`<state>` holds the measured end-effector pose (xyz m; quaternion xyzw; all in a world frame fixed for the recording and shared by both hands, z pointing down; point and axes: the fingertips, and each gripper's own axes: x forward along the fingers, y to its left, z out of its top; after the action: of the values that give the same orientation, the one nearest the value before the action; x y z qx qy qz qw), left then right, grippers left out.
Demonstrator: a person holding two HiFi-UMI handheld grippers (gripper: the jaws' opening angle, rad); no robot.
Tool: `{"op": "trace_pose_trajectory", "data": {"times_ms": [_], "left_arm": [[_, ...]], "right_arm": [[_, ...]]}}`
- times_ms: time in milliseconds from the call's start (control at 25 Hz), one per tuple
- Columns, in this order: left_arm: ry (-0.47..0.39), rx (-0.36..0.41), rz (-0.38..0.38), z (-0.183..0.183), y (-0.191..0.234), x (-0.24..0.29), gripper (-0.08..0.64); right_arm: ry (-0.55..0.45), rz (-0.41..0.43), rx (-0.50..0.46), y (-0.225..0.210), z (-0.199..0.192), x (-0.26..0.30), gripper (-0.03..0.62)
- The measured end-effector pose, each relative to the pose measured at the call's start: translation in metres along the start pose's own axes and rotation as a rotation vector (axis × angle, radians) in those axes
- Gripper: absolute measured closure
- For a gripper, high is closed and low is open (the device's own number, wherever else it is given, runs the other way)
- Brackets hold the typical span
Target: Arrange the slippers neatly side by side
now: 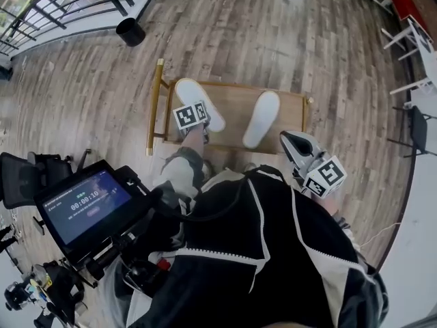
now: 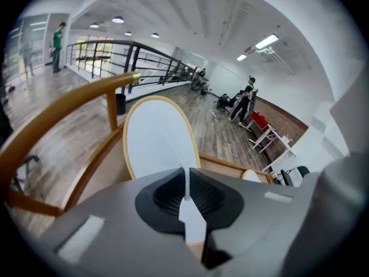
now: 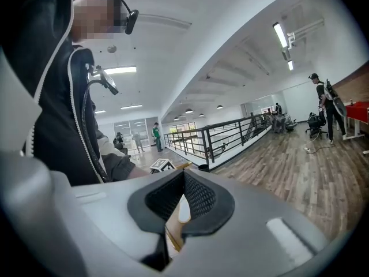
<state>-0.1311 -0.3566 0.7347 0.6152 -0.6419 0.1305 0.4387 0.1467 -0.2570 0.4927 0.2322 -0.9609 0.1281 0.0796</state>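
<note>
1. The two white slippers lie on a low wooden rack [image 1: 235, 111] at the centre of the head view. The left slipper [image 1: 189, 91] is angled toward the upper left and the right slipper [image 1: 261, 119] leans the other way, so the pair splays apart.
2. They look light, thin and floppy (probably disposable ones). I judge a pinch at the rim should be enough, though the sole may sag or fold when lifted.
3. The left gripper [image 2: 185, 189] is clamped on the thin edge of the left slipper. The right gripper [image 3: 182, 201] is closed on nothing, at the lower right of the rack.
4. The rack's raised rail [image 2: 63, 105] on the left limits sliding that way. The black bin [image 1: 130, 31] and railing [image 1: 61, 5] sit well clear.
</note>
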Motion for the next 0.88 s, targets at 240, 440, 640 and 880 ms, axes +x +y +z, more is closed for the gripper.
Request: {"op": "trace_pose_trajectory", "data": {"times_ms": [240,440,640,880], "left_arm": [[-0.163,0.388,-0.129,0.04,-0.053,-0.093,0.526],[-0.322,0.498,-0.282,0.051,-0.077,-0.172,0.527],[-0.437,0.529,-0.369,0.046,-0.101,-0.229,0.526],[-0.495,0.586,-0.306,0.021,-0.098,-0.255,0.526]], "right_arm": [[-0.011,0.075,-0.039,0.041,0.015,0.02,0.588],[-0.011,0.141,-0.069,0.062,0.025,0.058,0.588],[0.0,0.225,-0.07,0.06,0.023,0.088,0.588],[0.023,0.305,-0.076,0.069,0.02,0.109,0.588]]}}
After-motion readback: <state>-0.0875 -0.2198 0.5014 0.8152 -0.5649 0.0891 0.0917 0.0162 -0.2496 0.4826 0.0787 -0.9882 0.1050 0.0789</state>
